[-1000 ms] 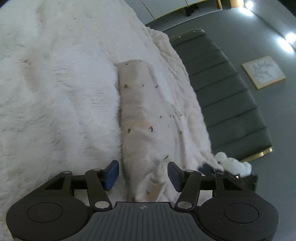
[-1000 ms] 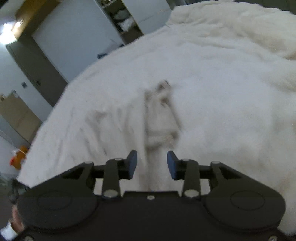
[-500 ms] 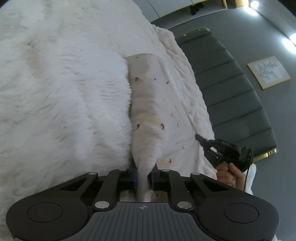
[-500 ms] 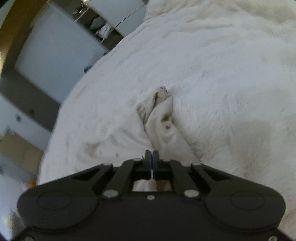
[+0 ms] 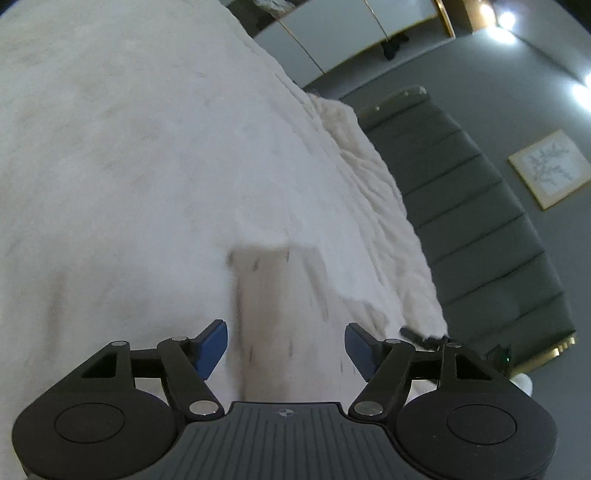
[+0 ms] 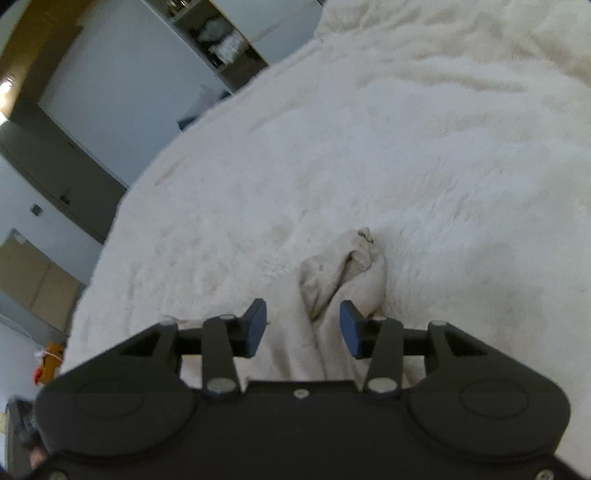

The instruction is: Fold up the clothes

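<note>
place: home bedroom | cues: fluffy white bed cover; padded bench; wardrobe shelves

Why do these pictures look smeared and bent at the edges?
Left wrist view: the folded garment is motion-blurred, its specks streaked, with ceiling lights glaring. Right wrist view: sharper, though the fisheye curves the cabinet.

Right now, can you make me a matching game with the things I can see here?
Things:
1. left claw
2. garment
3. bench
4. picture

States:
A. dark grey, beside the bed
B. open, blue pads
C. framed, on the floor
D. cream, lying on the white blanket

Pairs: 1-B, 2-D, 3-A, 4-C
</note>
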The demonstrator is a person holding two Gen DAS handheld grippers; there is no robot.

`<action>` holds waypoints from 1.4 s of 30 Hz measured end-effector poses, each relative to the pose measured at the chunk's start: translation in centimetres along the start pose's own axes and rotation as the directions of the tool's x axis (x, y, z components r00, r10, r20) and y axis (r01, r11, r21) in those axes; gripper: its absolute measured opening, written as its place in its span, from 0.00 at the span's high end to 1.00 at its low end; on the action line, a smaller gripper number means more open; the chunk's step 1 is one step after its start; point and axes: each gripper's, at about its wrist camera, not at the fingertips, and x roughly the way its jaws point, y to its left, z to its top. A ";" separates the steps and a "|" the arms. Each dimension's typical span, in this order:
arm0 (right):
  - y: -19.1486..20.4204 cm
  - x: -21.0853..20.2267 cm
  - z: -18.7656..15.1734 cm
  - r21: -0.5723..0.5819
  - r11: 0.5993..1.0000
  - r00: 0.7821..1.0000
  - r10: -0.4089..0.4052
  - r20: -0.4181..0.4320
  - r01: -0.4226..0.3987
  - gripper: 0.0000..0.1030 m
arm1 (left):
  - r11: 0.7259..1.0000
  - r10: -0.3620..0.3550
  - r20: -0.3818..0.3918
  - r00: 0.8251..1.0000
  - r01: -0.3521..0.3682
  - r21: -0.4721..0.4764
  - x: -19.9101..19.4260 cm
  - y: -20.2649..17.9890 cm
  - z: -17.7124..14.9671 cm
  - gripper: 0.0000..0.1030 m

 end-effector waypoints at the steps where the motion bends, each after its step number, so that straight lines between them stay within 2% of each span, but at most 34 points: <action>1: -0.1 0.6 0.0 0.008 1.000 1.000 0.001 -0.010 -0.001 0.64 | 1.000 -0.010 -0.031 0.999 0.010 -0.016 1.7 0.5 1.1 0.37; 2: -0.1 1.1 0.0 0.015 1.000 1.000 0.008 -0.019 -0.008 0.70 | 0.999 -0.018 -0.075 0.997 0.015 -0.041 3.8 1.2 2.1 0.37; 3: 0.0 1.3 0.0 0.019 1.000 1.000 0.011 -0.023 -0.011 0.82 | 0.999 -0.016 -0.090 0.996 0.012 -0.049 4.6 1.5 2.4 0.38; 4: 0.1 1.5 0.0 0.020 1.000 1.000 0.013 -0.024 -0.012 0.89 | 0.999 -0.010 -0.111 0.994 0.004 -0.055 6.0 2.0 2.8 0.40; 5: 0.2 1.6 0.0 0.022 1.000 1.000 0.014 -0.025 -0.013 0.92 | 0.998 -0.032 -0.140 0.990 0.024 -0.062 7.5 2.6 3.0 0.49; 6: 0.3 1.6 0.1 0.019 1.000 0.999 0.018 -0.027 -0.018 0.94 | 0.995 -0.061 -0.161 0.985 0.048 -0.084 8.5 3.2 3.1 0.58; 7: 0.7 1.3 0.2 -0.002 1.000 0.999 0.023 -0.030 -0.023 0.94 | 0.992 -0.082 -0.170 0.982 0.063 -0.114 9.1 3.6 3.1 0.79; 8: 1.1 1.0 0.4 -0.026 0.999 0.999 0.018 -0.036 -0.019 0.95 | 0.990 -0.088 -0.168 0.982 0.068 -0.125 9.3 3.8 3.2 0.88; 9: 1.3 0.9 0.5 -0.039 0.999 0.999 0.008 -0.038 -0.009 0.97 | 0.989 -0.093 -0.164 0.982 0.071 -0.131 9.4 3.8 3.3 0.90; 11: 1.5 -0.5 1.1 -0.055 0.998 1.000 -0.026 0.017 0.027 1.00 | 0.990 -0.088 -0.100 0.991 0.076 -0.117 7.6 3.7 3.8 0.92; 13: 1.4 -1.3 1.1 -0.035 0.998 0.998 -0.041 0.039 0.042 1.00 | 0.989 -0.086 -0.026 0.996 0.082 -0.127 5.2 3.9 4.4 0.93; 17: 3.0 -0.3 -0.3 -0.121 0.979 0.986 -0.161 0.036 0.164 0.98 | 0.997 0.008 -0.013 1.000 -0.009 -0.074 3.3 3.6 3.9 0.91; 19: 3.4 -0.9 -0.6 -0.109 0.985 0.990 -0.133 0.039 0.137 0.94 | 0.995 0.040 -0.010 0.999 -0.041 -0.089 2.4 3.8 3.7 0.89; 20: 3.8 -1.4 -0.8 -0.105 0.988 0.993 -0.107 0.045 0.111 0.88 | 0.994 0.054 -0.007 0.999 -0.055 -0.099 2.0 3.8 3.6 0.85; 21: 4.2 -1.8 -0.8 -0.108 0.990 0.995 -0.084 0.048 0.089 0.76 | 0.992 0.068 -0.004 0.998 -0.068 -0.109 1.5 3.9 3.5 0.79; 22: 4.7 -2.4 -1.2 -0.126 0.989 0.997 -0.066 0.044 0.071 0.67 | 0.990 0.073 0.007 0.997 -0.071 -0.121 0.7 4.1 3.6 0.69; 23: 5.2 -3.0 -1.8 -0.151 0.987 0.998 -0.051 0.035 0.056 0.52 | 0.988 0.075 0.021 0.997 -0.072 -0.134 -0.2 4.3 3.7 0.60; 24: 5.6 -3.4 -2.5 -0.179 0.983 0.999 -0.046 0.021 0.049 0.49 | 0.988 0.077 0.020 0.997 -0.073 -0.138 -0.7 4.5 3.6 0.56; 26: 6.4 -3.8 -4.2 -0.232 0.970 0.997 -0.079 -0.004 0.076 0.50 | 0.987 0.070 -0.001 0.998 -0.069 -0.147 -1.4 4.8 3.6 0.53; 28: 8.3 -4.8 -6.6 -0.287 0.955 0.997 -0.077 0.010 0.077 0.51 | 0.989 0.043 -0.030 0.999 -0.046 -0.141 -1.1 4.8 3.6 0.52; 32: 14.4 -6.0 -11.8 -0.398 0.916 0.999 0.054 0.001 -0.049 0.51 | 0.997 0.016 -0.087 0.996 -0.023 -0.071 -0.3 3.4 3.1 0.46; 34: 17.8 -6.1 -15.1 -0.463 0.883 0.996 0.083 -0.015 -0.081 0.51 | 0.998 0.018 -0.108 0.994 -0.023 -0.050 0.0 3.1 2.7 0.46; 35: 19.1 -5.9 -16.5 -0.500 0.862 0.997 0.075 -0.034 -0.082 0.57 | 0.999 0.013 -0.127 0.992 -0.019 -0.040 0.3 2.9 2.4 0.46; 36: 20.4 -5.6 -17.9 -0.541 0.837 0.997 0.059 -0.053 -0.079 0.69 | 0.999 0.009 -0.136 0.991 -0.014 -0.035 0.5 2.8 2.4 0.47; 37: 21.5 -4.9 -19.8 -0.588 0.805 0.995 0.021 -0.097 -0.074 0.76 | 1.000 0.006 -0.145 0.989 -0.010 -0.024 0.6 2.6 2.2 0.47; 38: 22.5 -4.0 -22.1 -0.637 0.767 0.988 -0.033 -0.151 -0.072 0.97 | 1.000 0.003 -0.154 0.988 -0.005 -0.012 0.6 2.4 2.0 0.47; 40: 22.8 -3.0 -26.0 -0.700 0.707 0.957 -0.126 -0.263 -0.099 1.00 | 1.000 0.002 -0.170 0.985 0.000 0.013 0.5 2.0 1.8 0.47; 42: 22.3 -3.6 -28.2 -0.727 0.678 0.937 -0.172 -0.304 -0.111 1.00 | 0.999 0.010 -0.180 0.984 -0.003 0.040 0.2 1.7 1.8 0.47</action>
